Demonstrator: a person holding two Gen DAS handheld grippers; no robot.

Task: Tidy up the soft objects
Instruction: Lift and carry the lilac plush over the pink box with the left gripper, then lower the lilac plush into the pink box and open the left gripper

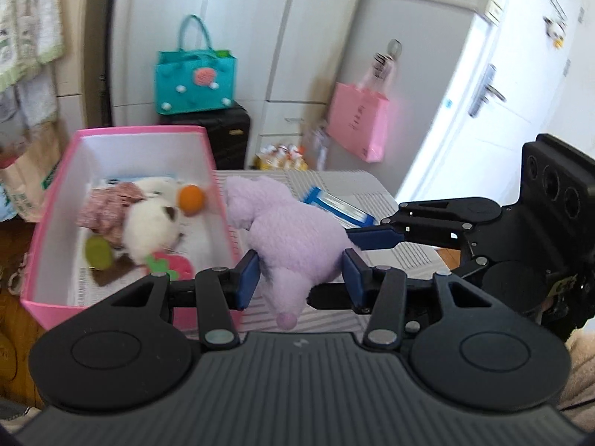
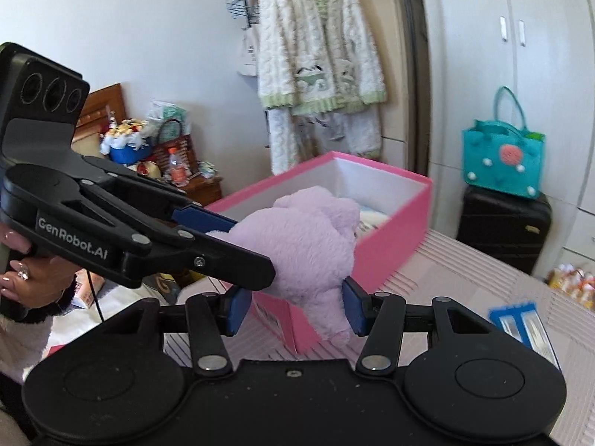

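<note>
Pinching the purple plush toy (image 1: 293,238) between both grippers — left gripper (image 1: 301,278), right gripper (image 2: 293,306) — uneven release could snag it on the pink box (image 1: 55,200) rim.

A lilac plush toy (image 1: 293,238) is seen at centre frame between blue finger pads (image 1: 248,278) on black grippers. At left, a pink box (image 1: 122,133) with white inner walls is shown. A teal bag (image 1: 195,81) with a pink patch and white pompoms is pictured above, a pink bag (image 1: 357,122) at right.
</note>
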